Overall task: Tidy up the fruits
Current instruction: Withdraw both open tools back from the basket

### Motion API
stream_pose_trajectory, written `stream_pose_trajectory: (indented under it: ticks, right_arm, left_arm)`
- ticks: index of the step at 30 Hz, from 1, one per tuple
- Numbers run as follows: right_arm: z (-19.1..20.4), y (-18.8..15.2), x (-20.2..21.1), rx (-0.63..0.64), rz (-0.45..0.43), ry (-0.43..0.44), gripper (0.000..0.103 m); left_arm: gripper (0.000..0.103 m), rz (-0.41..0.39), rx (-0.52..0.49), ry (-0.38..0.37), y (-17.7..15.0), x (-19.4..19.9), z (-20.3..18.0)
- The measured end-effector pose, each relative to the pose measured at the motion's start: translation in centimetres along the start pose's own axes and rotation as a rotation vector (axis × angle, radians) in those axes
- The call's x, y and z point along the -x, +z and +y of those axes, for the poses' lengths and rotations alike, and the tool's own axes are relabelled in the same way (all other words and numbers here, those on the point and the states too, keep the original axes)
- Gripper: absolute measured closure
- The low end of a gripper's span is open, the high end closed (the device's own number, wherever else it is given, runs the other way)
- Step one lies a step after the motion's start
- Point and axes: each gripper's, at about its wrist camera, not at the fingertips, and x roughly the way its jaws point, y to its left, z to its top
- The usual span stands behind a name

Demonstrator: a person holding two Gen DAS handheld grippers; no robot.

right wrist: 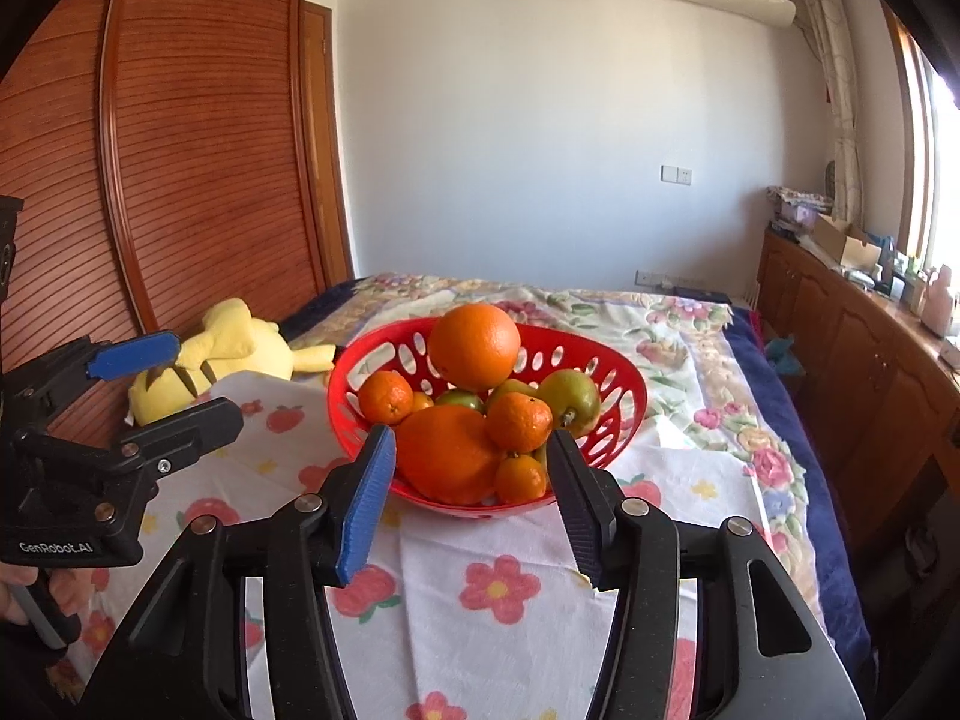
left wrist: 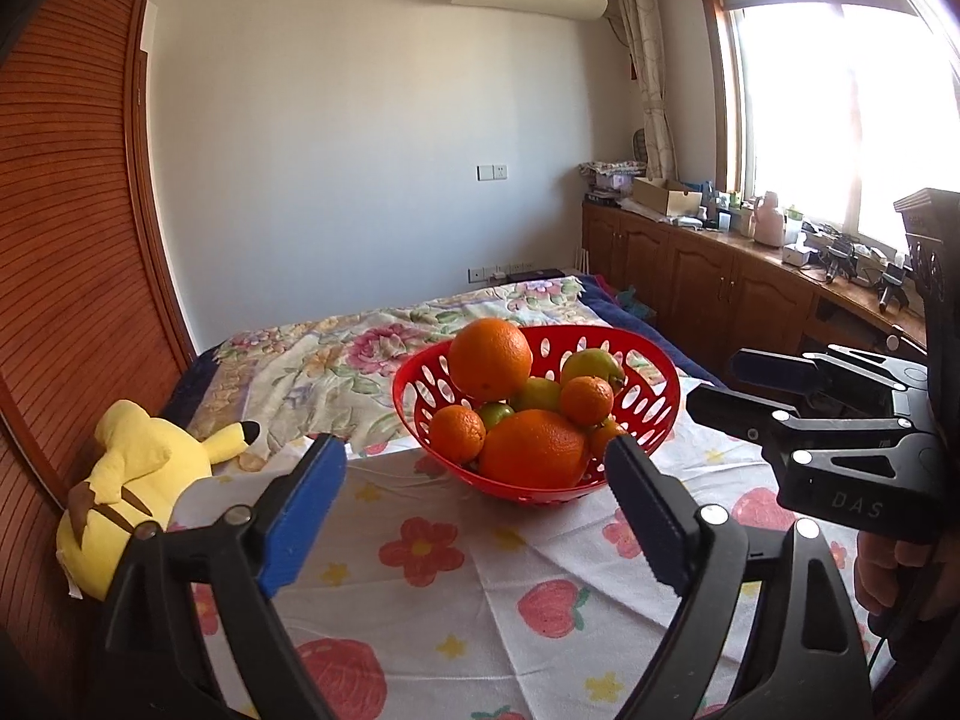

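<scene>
- Step in hand, as I judge it: approach. No fruit gripped; all of it sits piled in the red basket on the strawberry-print cloth.
- Left gripper: fingers spread wide, nothing between them, basket just ahead.
- Right gripper: also spread and empty, framing the basket's near rim.
- Large orange rides on top, exposed; a second large orange sits low in front, tangerines and a greenish pear around it.
- Next move calls for coming in high and closing on the top orange; it may roll.
- Green fruits underneath: kind unclear.
- Yellow plush toy lies well left.
</scene>
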Motion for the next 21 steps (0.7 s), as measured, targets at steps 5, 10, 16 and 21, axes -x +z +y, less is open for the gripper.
stream_pose_trajectory:
  ticks: [5, 10, 16, 21]
  right_arm:
    - [0.6, 0.2, 1.9, -0.006, -0.039, -0.012, 0.044]
    - [1.3, 0.1, 3.8, -0.007, -0.071, -0.022, 0.042]
    - [1.7, -0.4, 5.6, -0.022, -0.097, -0.036, 0.032]
    - [2.2, -1.3, 7.6, -0.028, -0.121, -0.059, 0.019]
  left_arm:
    - [0.010, -0.027, 0.024, 0.015, 0.0, 2.0, 0.5]
    - [0.010, -0.040, 0.029, 0.058, -0.4, 3.9, 0.3]
    - [0.010, -0.052, 0.030, 0.089, -1.1, 5.7, 0.2]
    - [0.010, -0.055, 0.024, 0.094, -1.9, 7.4, -0.4]
